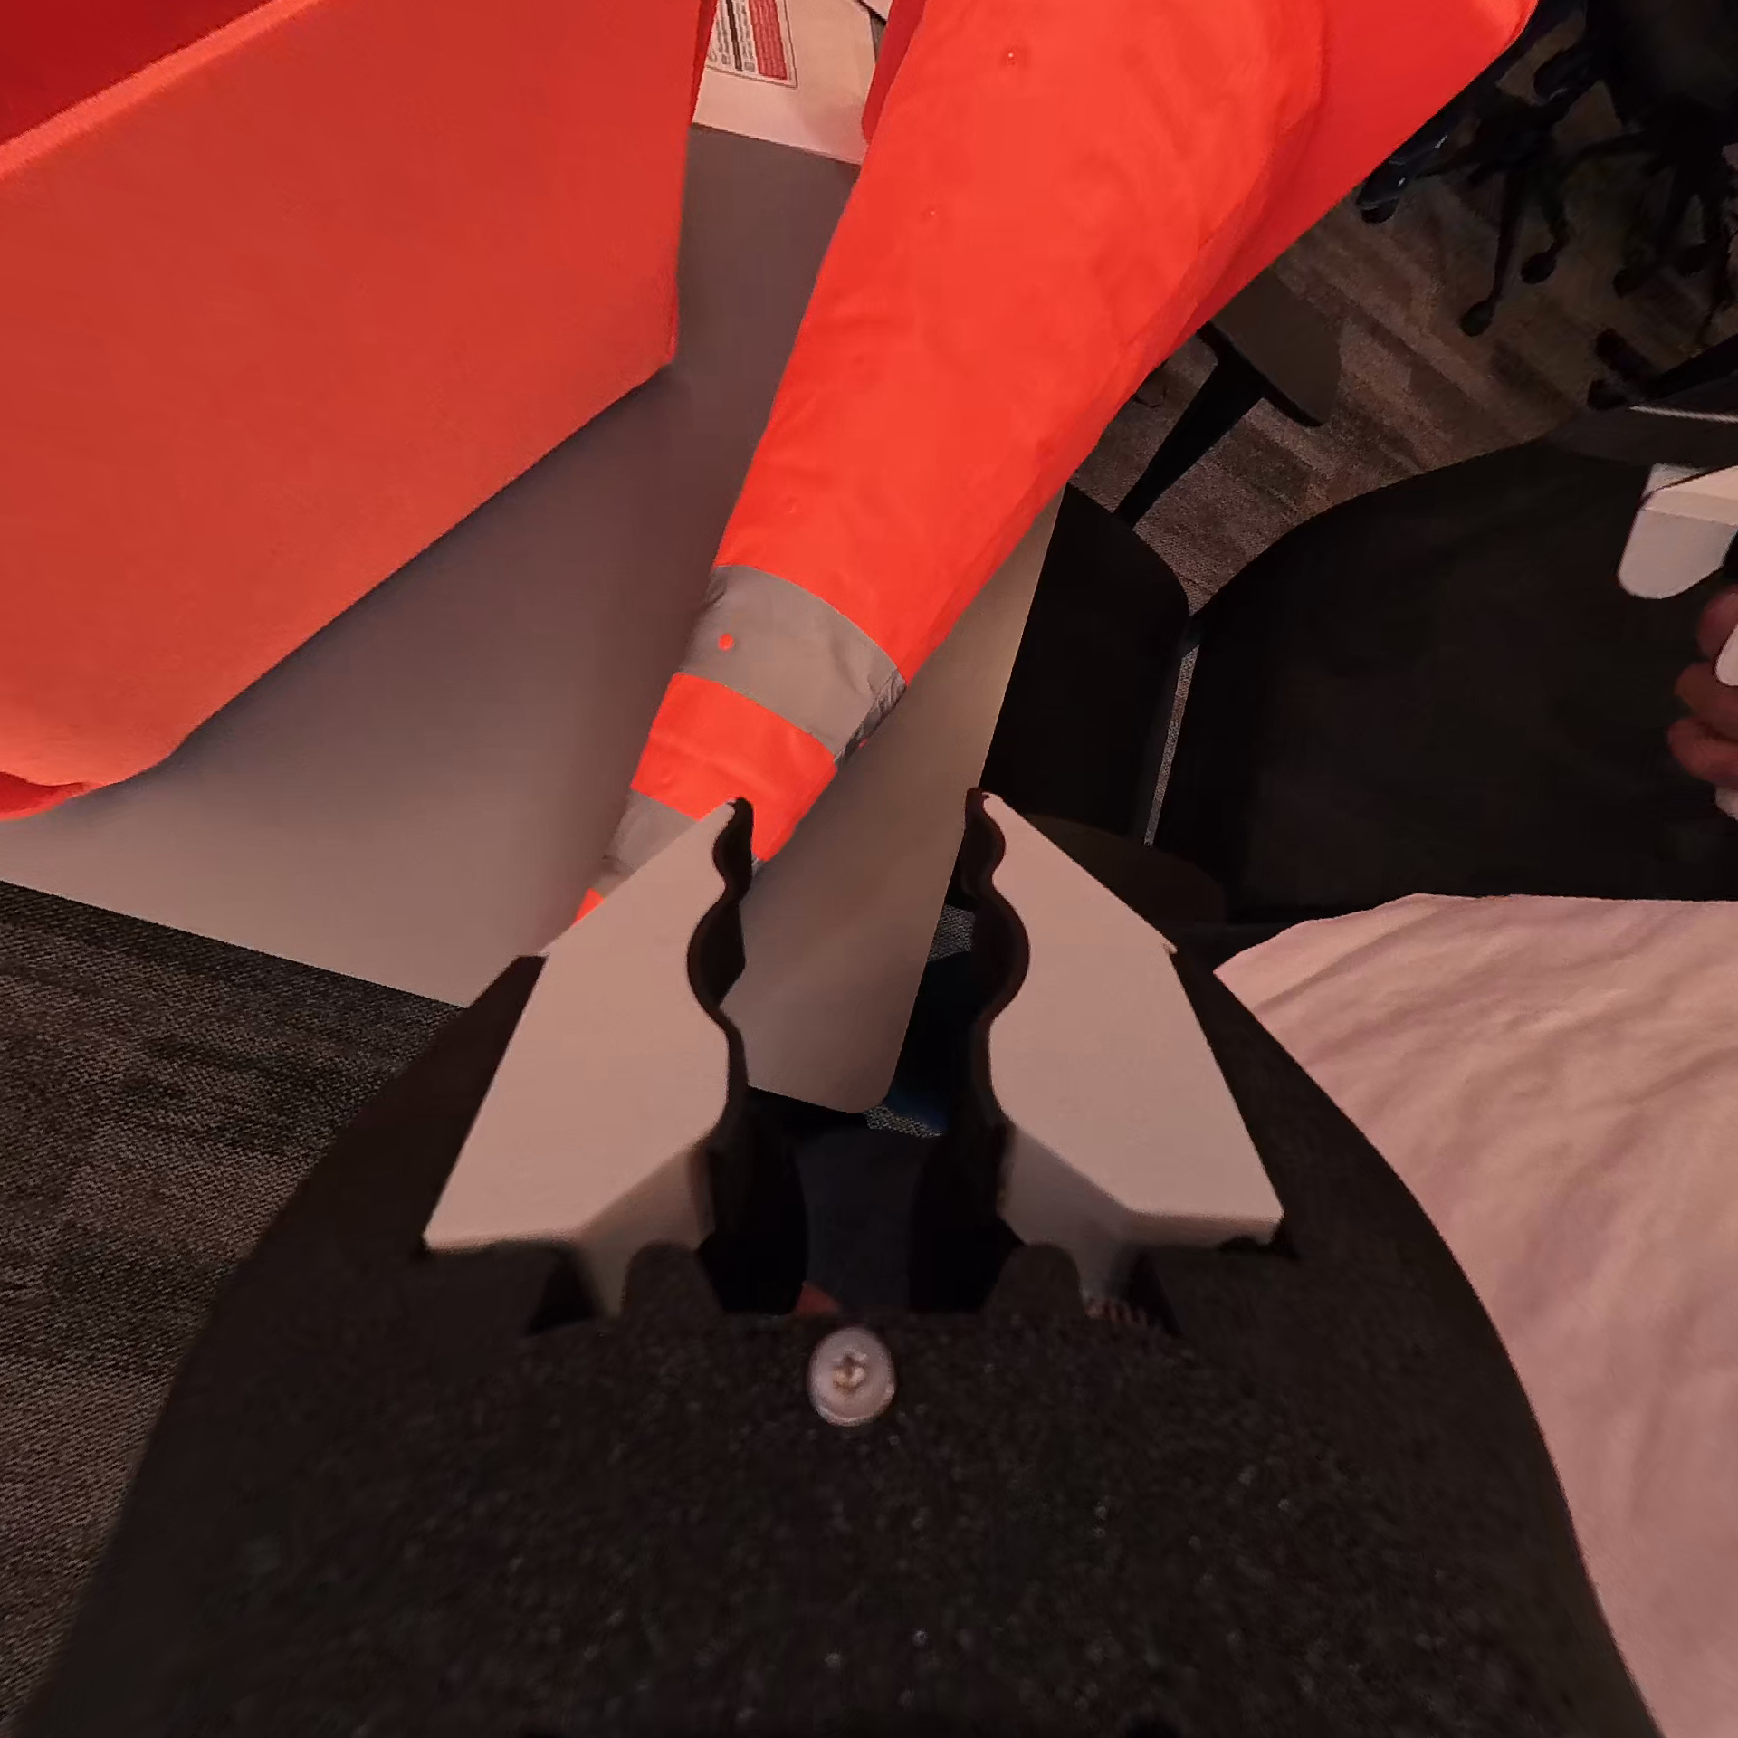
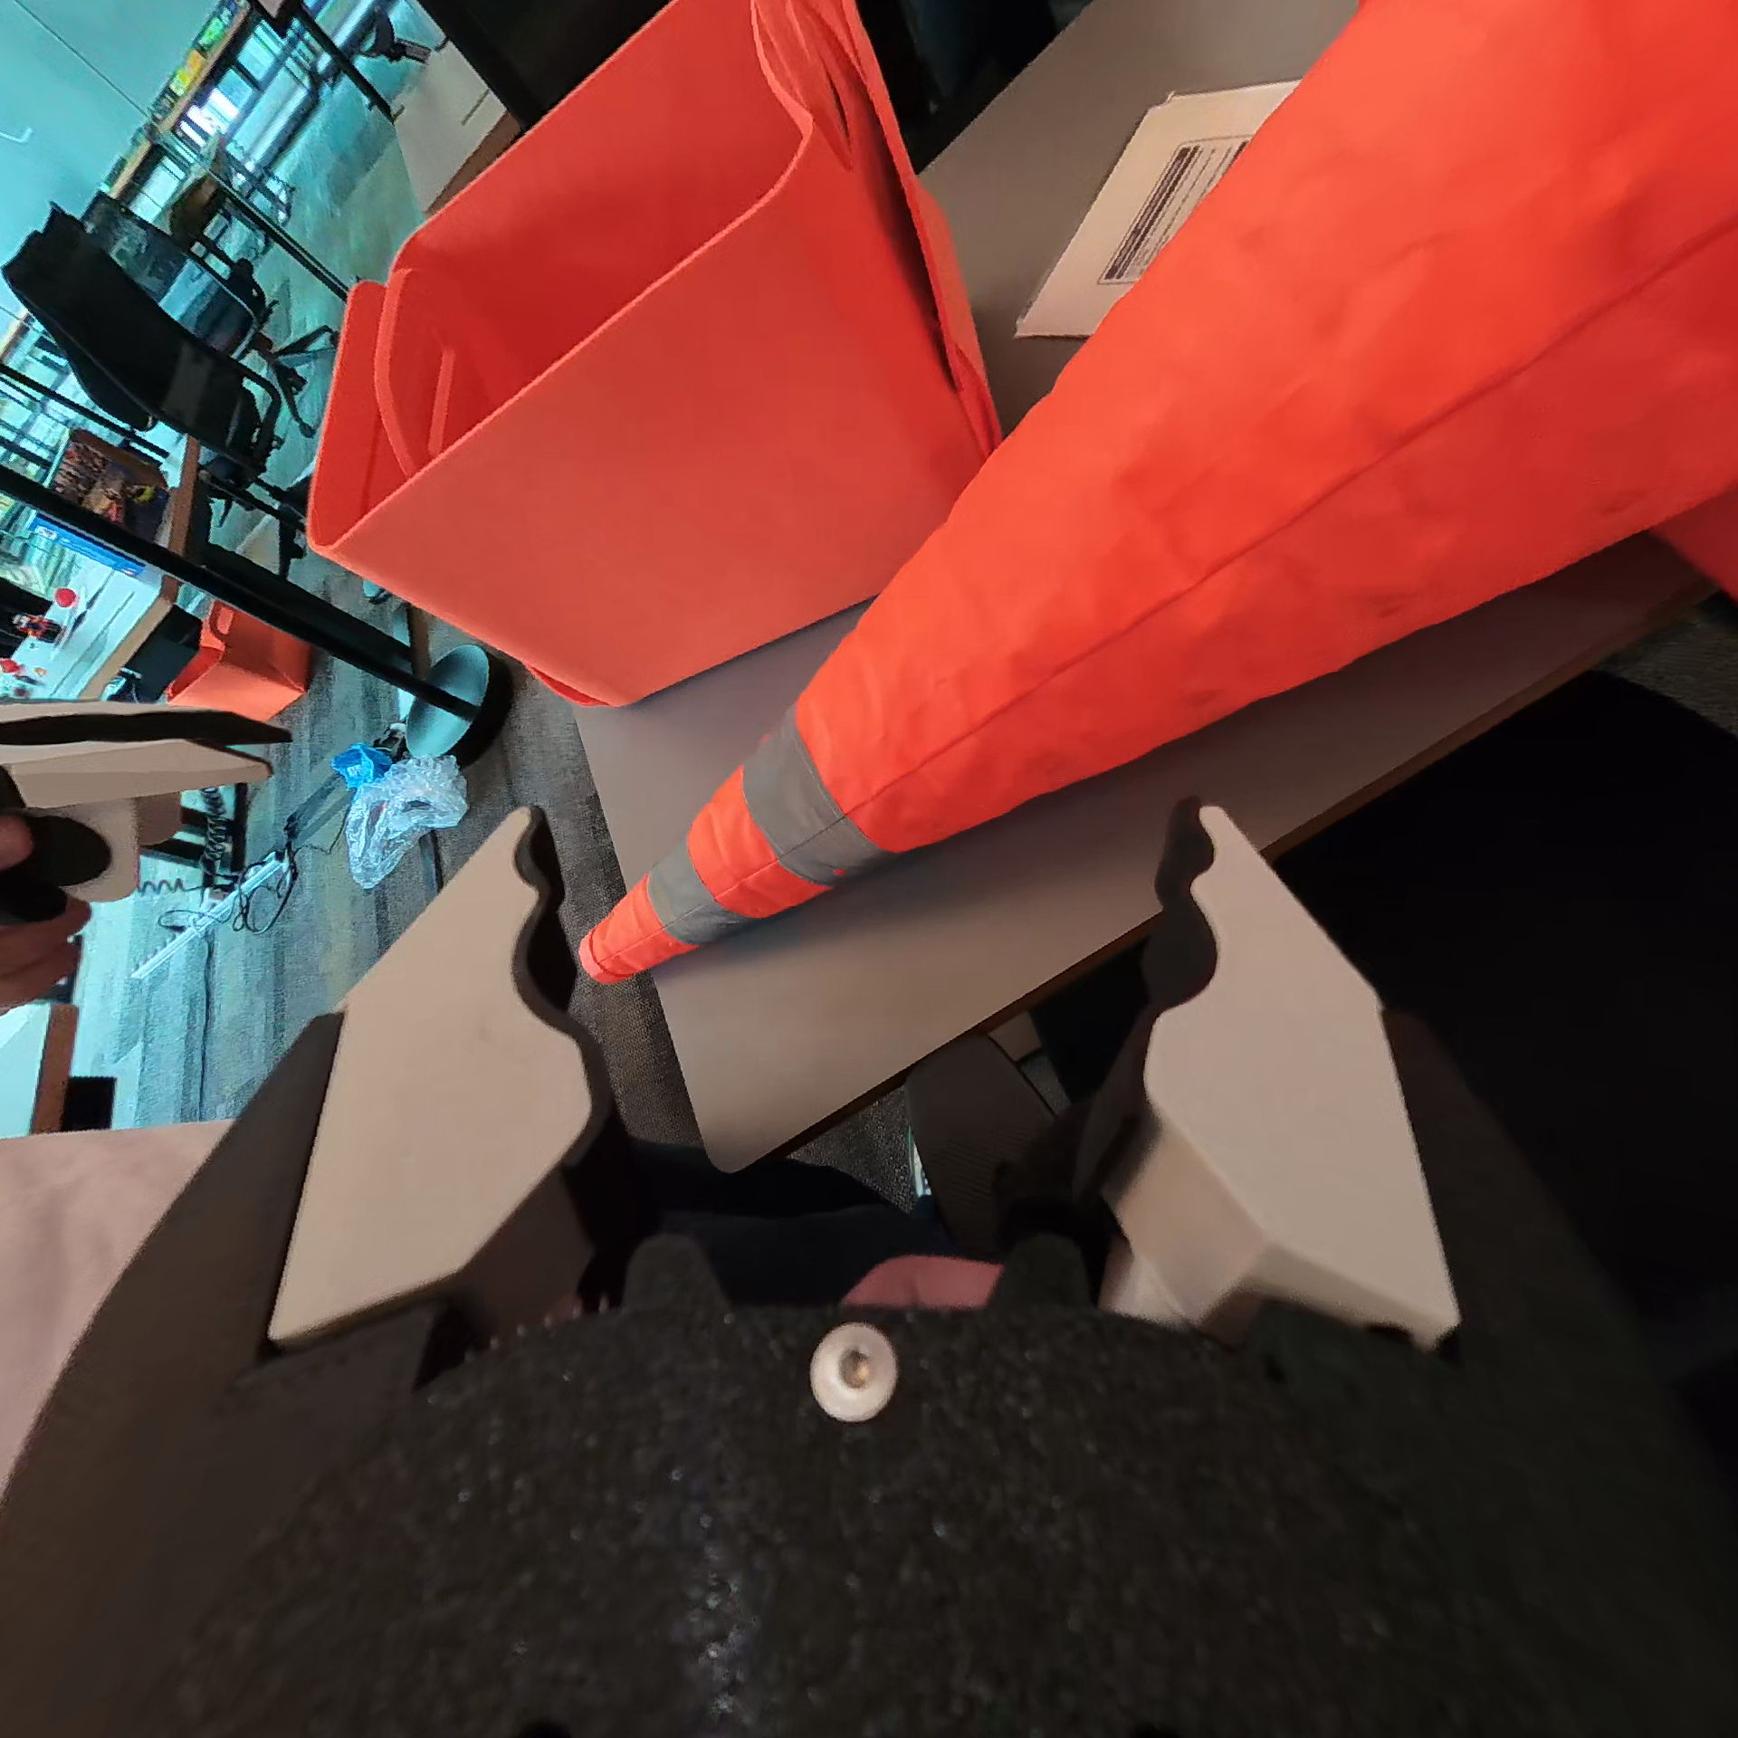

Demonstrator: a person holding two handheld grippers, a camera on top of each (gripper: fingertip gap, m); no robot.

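Left tool (image 1: 854, 809): jaws apart, nothing between them, hovering over the near corner of the grey desk (image 1: 395, 752). Its left fingertip (image 1: 729, 828) sits just at the cuff end of an orange jacket sleeve (image 1: 987, 395) with grey reflective bands; can't tell if it's touching. Orange fabric bin (image 1: 310, 357) stands on the desk left of the sleeve, with a white labelled sheet (image 1: 781, 85) behind it. Carpet floor (image 1: 141, 1082) below left, a white cloth (image 1: 1524, 1176) at right. Right tool (image 2: 870, 828): jaws wide apart, empty, also above the desk corner (image 2: 846, 1053). Sleeve cuff (image 2: 715, 884) lies flat on the desk between and just beyond its fingertips, not gripped. Bin (image 2: 639, 451) open-topped, upright, behind the sleeve. Crumpled clear plastic bag (image 2: 395, 809) on the floor at left.
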